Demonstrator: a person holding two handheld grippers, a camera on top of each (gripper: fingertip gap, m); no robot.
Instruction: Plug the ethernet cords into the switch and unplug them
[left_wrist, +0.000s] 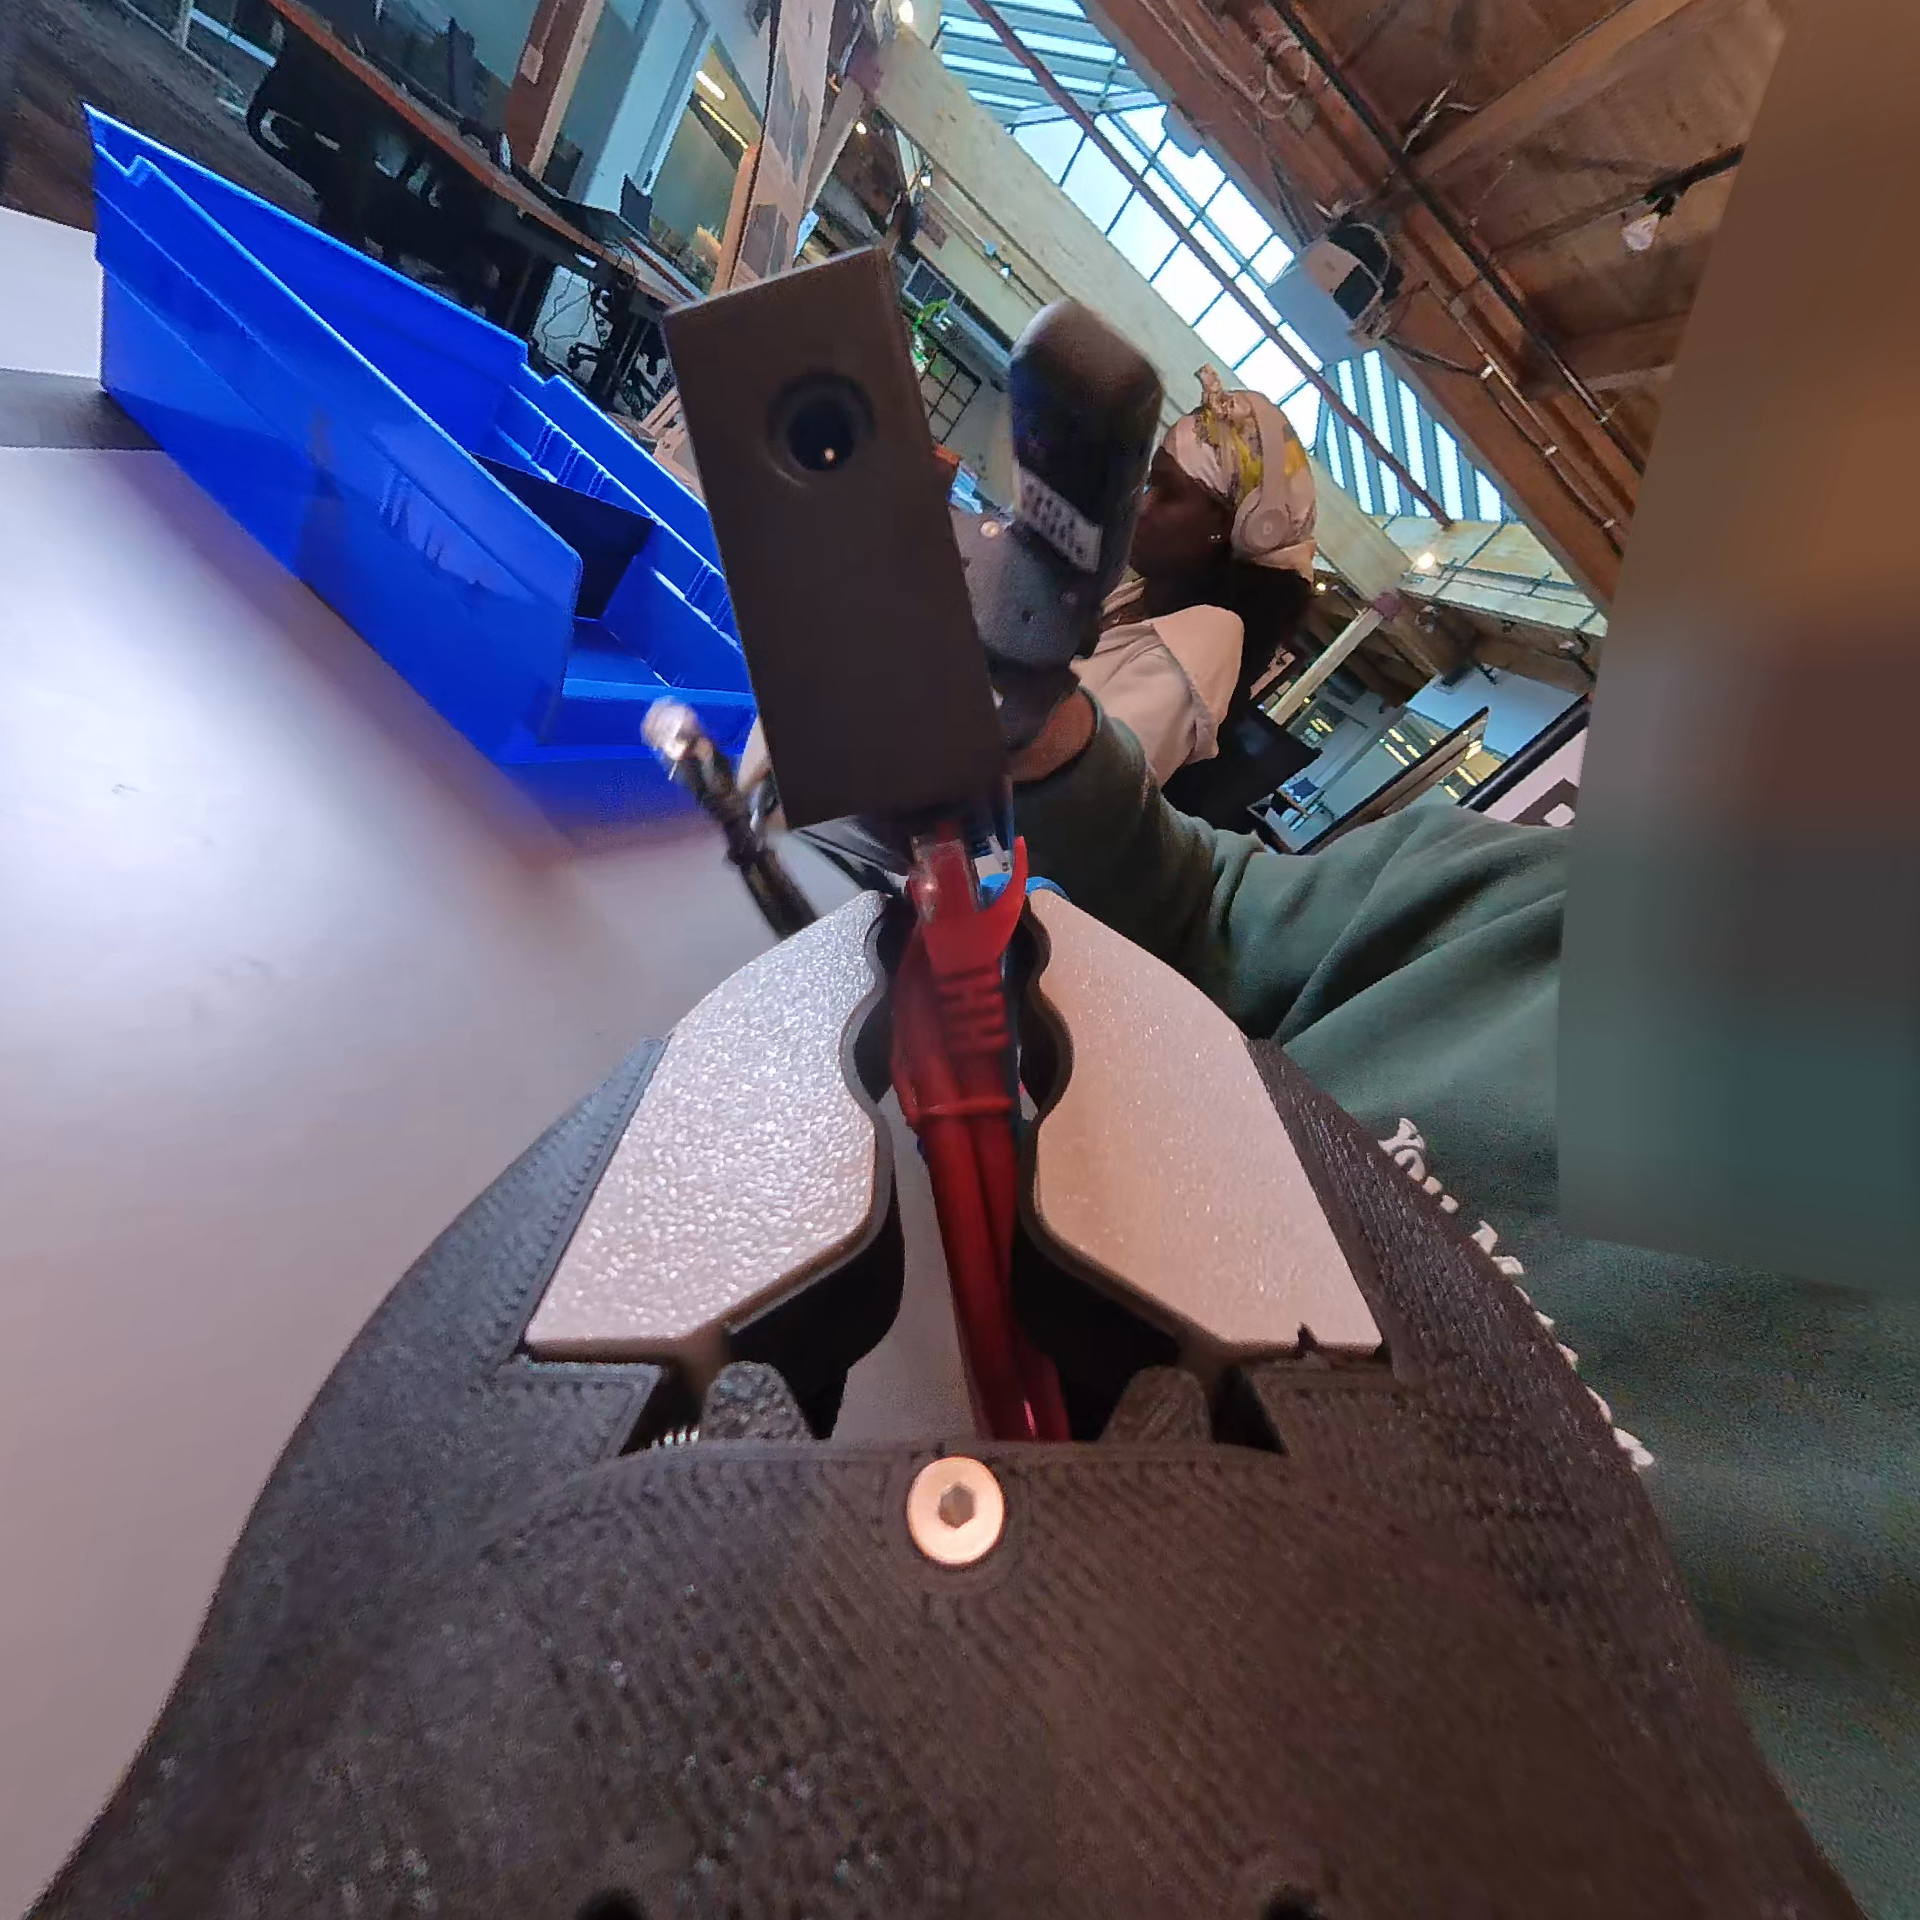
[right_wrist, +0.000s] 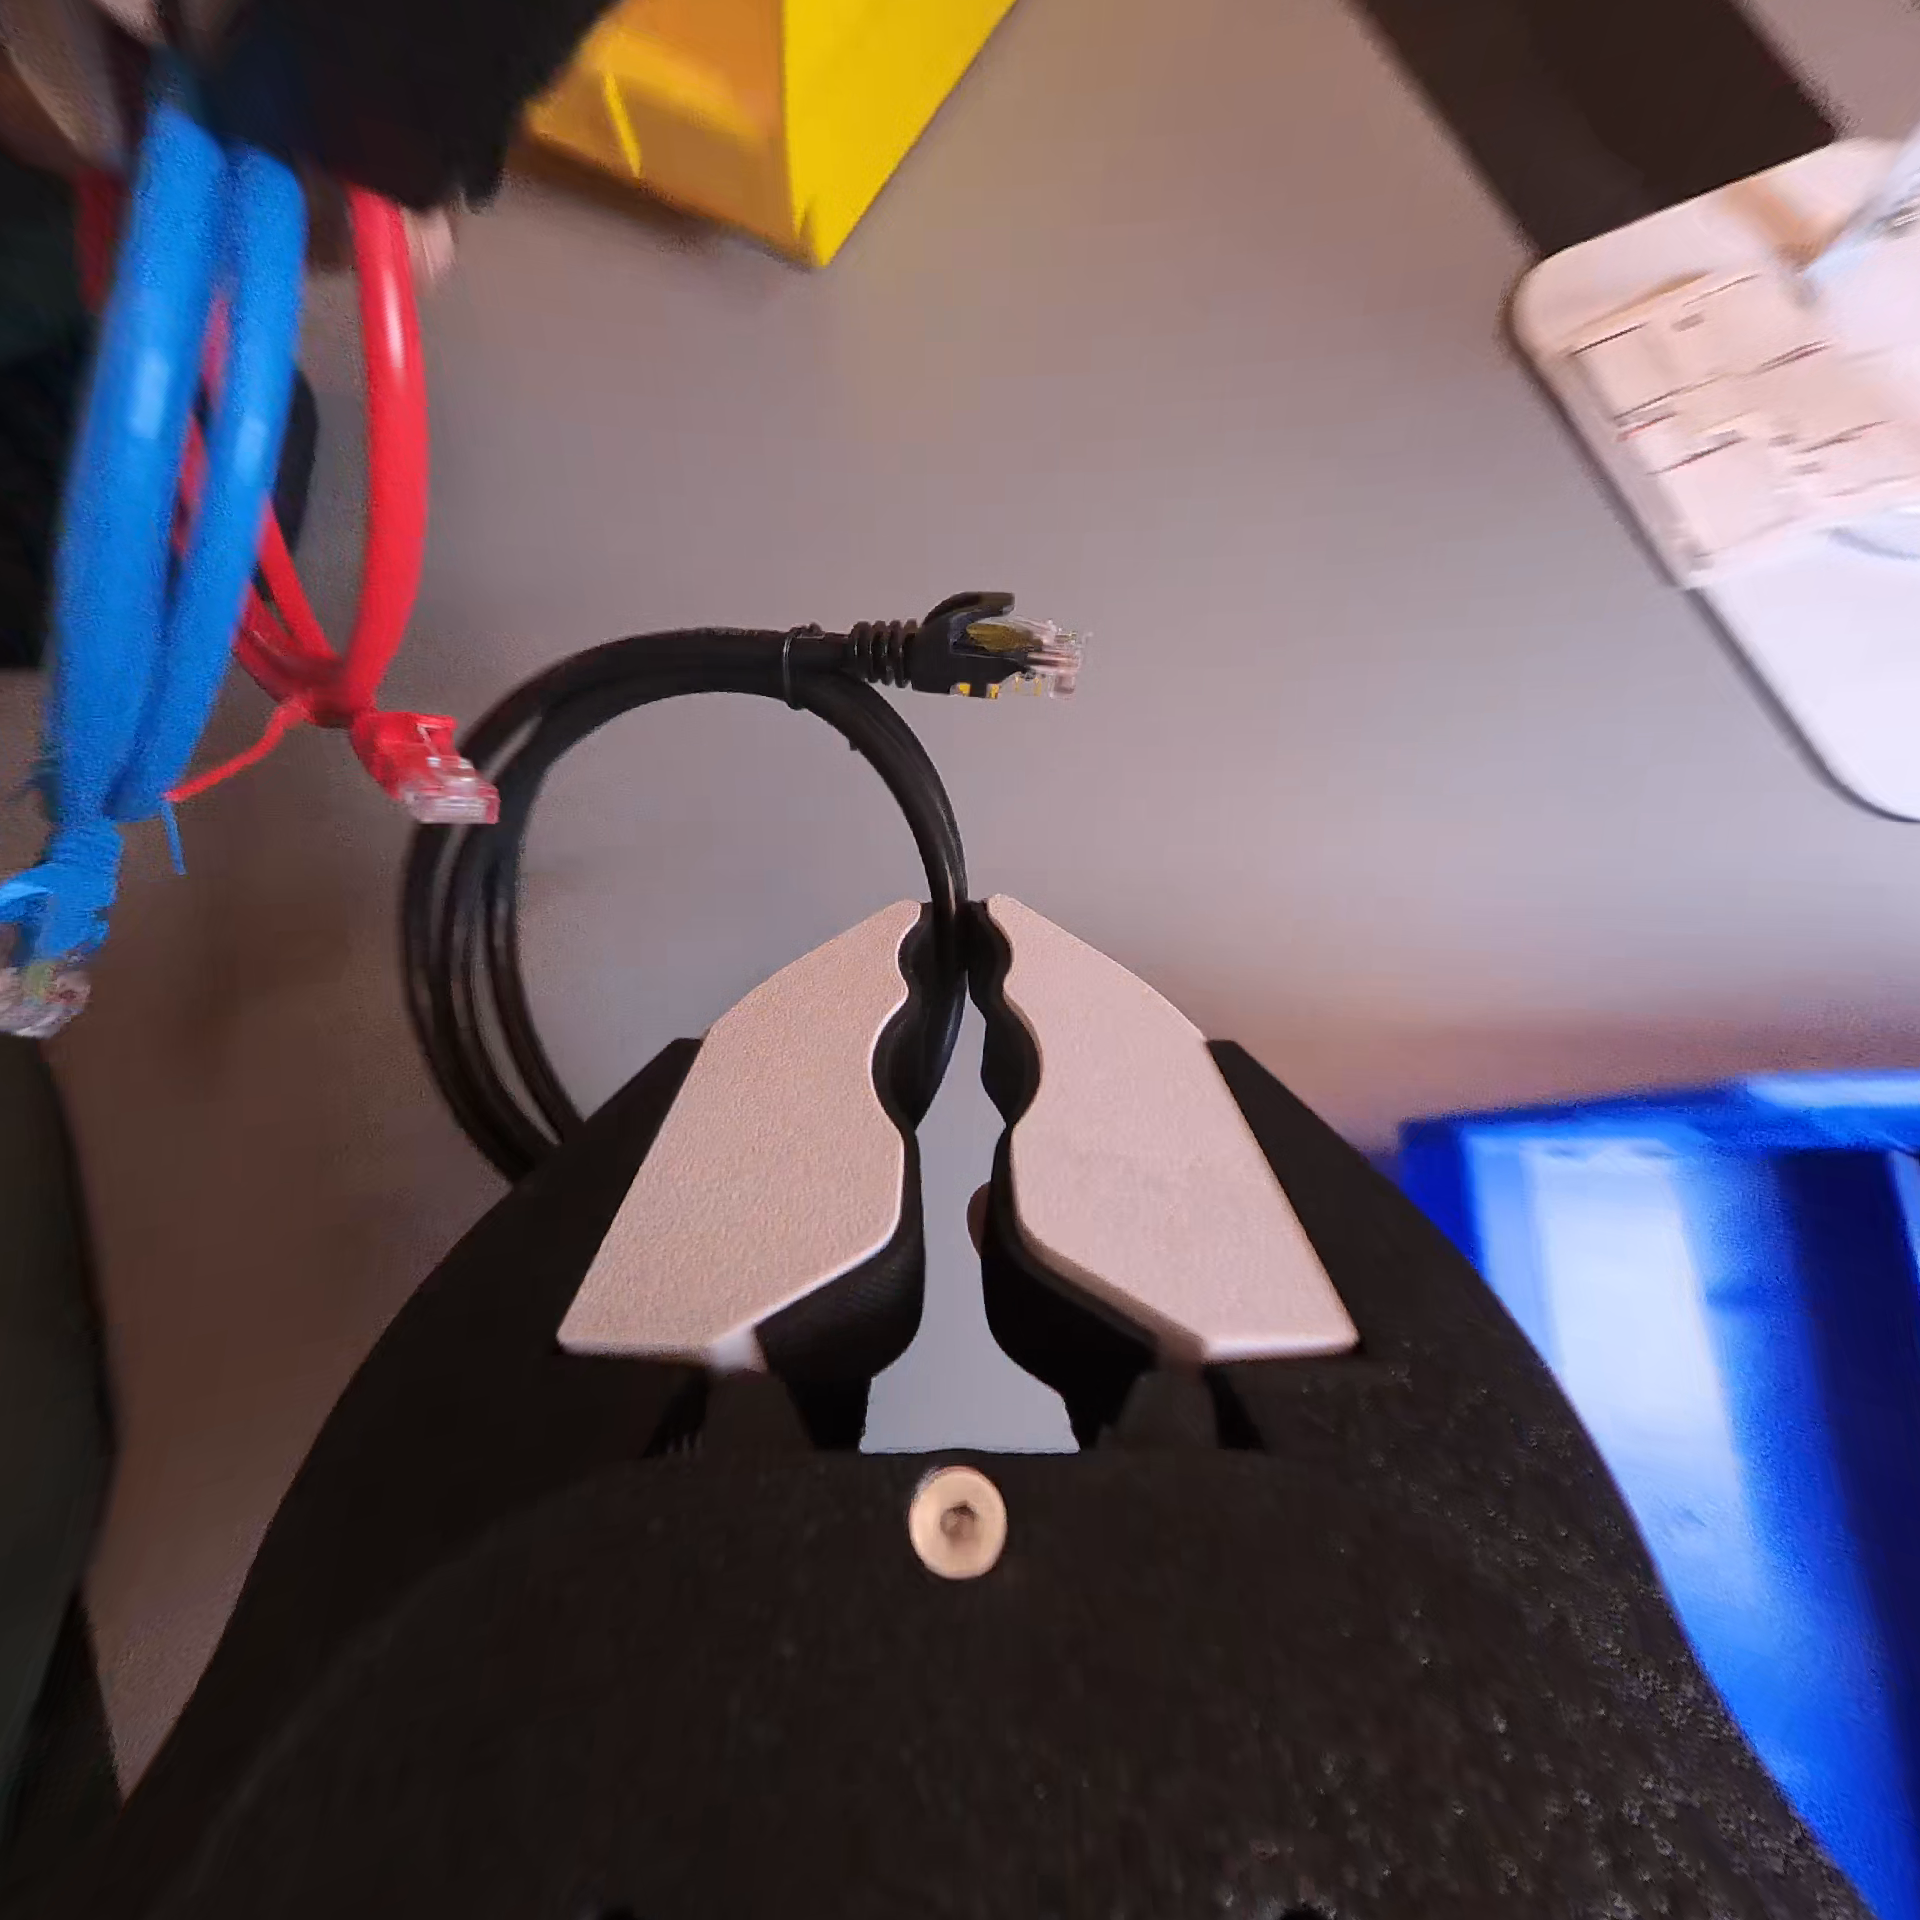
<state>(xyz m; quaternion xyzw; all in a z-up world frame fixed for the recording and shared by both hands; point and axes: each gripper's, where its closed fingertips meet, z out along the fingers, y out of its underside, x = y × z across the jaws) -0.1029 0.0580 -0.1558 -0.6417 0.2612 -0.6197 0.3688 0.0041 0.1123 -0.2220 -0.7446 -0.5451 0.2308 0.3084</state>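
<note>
In the left wrist view my left gripper (left_wrist: 956, 920) is shut on a bundled red ethernet cord (left_wrist: 961, 1039). Its plug (left_wrist: 935, 873) points at the near end of the black switch (left_wrist: 842, 540), beside a blue plug (left_wrist: 987, 854); I cannot tell if either is seated. In the right wrist view my right gripper (right_wrist: 956, 920) is shut on a coiled black ethernet cord (right_wrist: 665, 665), held above the table with its plug (right_wrist: 1003, 649) free and pointing right. A red cord (right_wrist: 390, 416) and a blue cord (right_wrist: 156, 468) hang at the left, plugs loose.
Blue bins (left_wrist: 343, 457) stand on the grey table (left_wrist: 260, 935) beyond the switch. A hand in a green sleeve (left_wrist: 1351, 935) holds the other gripper's handle behind the switch. A yellow bin (right_wrist: 769, 114), a white sheet (right_wrist: 1745, 457) and a blue bin (right_wrist: 1704, 1351) lie below the right gripper. Tip to tip, the grippers are about 15 cm apart.
</note>
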